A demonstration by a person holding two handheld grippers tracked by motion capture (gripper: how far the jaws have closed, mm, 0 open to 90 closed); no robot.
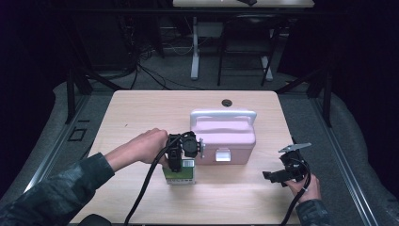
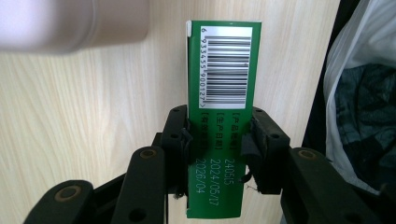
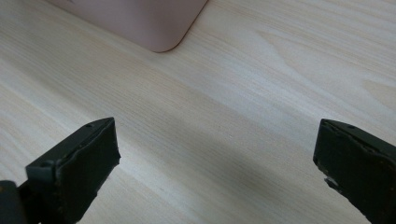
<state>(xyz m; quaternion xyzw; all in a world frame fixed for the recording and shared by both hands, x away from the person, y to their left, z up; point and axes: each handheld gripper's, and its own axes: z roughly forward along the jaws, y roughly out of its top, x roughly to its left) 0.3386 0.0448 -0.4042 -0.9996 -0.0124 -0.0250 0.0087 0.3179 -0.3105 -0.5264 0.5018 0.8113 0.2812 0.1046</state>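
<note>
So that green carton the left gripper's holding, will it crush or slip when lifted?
The green carton looks like thin card, so it may dent under a hard squeeze. The left gripper clamps its flat sides squarely, so slipping seems unlikely. It is probably light.

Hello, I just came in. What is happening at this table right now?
A person works at a light wooden table with a gripper in each hand. The left gripper is shut on a small green carton with a barcode, just in front of a closed pink plastic box with a white handle. The right gripper is open above bare table, to the right of the box, holding nothing.
</note>
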